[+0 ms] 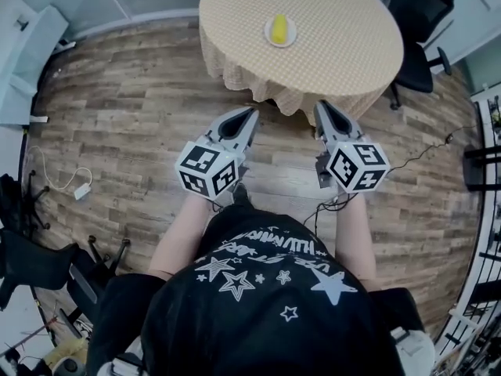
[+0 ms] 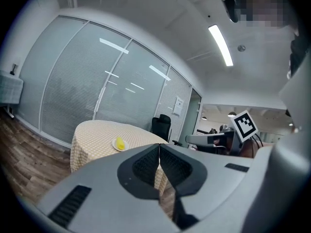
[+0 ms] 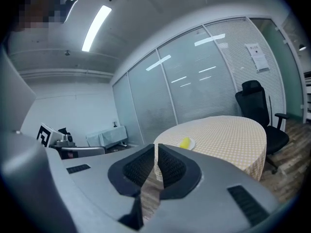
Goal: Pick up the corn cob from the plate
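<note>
A yellow corn cob lies on a small white plate on a round table with a checked cloth. Both grippers hang over the wooden floor, short of the table's near edge and apart from the plate. My left gripper points at the table with its jaws pressed together and nothing between them. My right gripper is shut and empty too. The left gripper view has the corn cob far ahead, above the left gripper. The right gripper view has the corn cob beyond the right gripper.
A black office chair stands by the table's right side. Cables and a white adapter lie on the floor at the left. A grey cabinet is at the far left, and a metal rack runs along the right edge. Glass partitions stand behind the table.
</note>
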`<state>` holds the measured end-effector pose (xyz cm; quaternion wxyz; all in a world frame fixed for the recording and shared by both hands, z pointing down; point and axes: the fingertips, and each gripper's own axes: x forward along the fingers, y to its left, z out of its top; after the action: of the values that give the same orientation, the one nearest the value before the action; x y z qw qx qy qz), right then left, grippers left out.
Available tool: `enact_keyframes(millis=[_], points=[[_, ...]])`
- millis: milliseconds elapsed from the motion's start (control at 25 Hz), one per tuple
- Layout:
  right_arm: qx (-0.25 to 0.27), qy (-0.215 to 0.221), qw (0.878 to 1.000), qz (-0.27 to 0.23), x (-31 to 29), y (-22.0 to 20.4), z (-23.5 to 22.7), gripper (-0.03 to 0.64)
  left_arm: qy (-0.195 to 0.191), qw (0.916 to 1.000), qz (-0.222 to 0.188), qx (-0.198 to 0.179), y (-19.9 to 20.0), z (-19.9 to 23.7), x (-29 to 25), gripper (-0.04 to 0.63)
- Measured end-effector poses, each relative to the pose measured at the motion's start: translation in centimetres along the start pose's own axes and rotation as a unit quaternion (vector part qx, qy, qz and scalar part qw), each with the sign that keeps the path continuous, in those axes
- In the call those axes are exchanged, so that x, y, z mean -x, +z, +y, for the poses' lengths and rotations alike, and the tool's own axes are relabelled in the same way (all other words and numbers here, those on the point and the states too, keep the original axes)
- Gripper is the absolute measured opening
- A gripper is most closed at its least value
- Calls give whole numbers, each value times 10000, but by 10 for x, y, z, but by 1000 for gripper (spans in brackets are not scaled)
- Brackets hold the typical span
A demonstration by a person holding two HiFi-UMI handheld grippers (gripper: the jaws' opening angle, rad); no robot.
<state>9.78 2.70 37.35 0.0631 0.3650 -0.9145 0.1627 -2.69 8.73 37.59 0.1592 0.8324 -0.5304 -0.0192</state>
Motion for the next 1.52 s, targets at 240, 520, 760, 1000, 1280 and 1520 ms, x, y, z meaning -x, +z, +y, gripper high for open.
enact_keyframes(millis=[240,520,760,1000,1280,1520], points=[[-218,-64,9997,68,-41,3,12,37,-150,9999,13,-13,13,42,-7,9],[-862,83,9962,-139,-65,5,28,35,-402,9991,121,65,16,76,-18,9],[-956,-145,9952,-130,-75,0,8,35,-487,9986,184,46,14,83,-34,9],[-982,-85,9949,-229,-108,11,-19,35,-307,9990,332,-51,12,99,-53,9],[-922,170,9955,-107,-166,32,-62,37,31,9993,347,-142,30,133,-103,9],[-913,194,9954,-235,-205,59,-106,37,217,9985,483,-137,35,157,-142,9]])
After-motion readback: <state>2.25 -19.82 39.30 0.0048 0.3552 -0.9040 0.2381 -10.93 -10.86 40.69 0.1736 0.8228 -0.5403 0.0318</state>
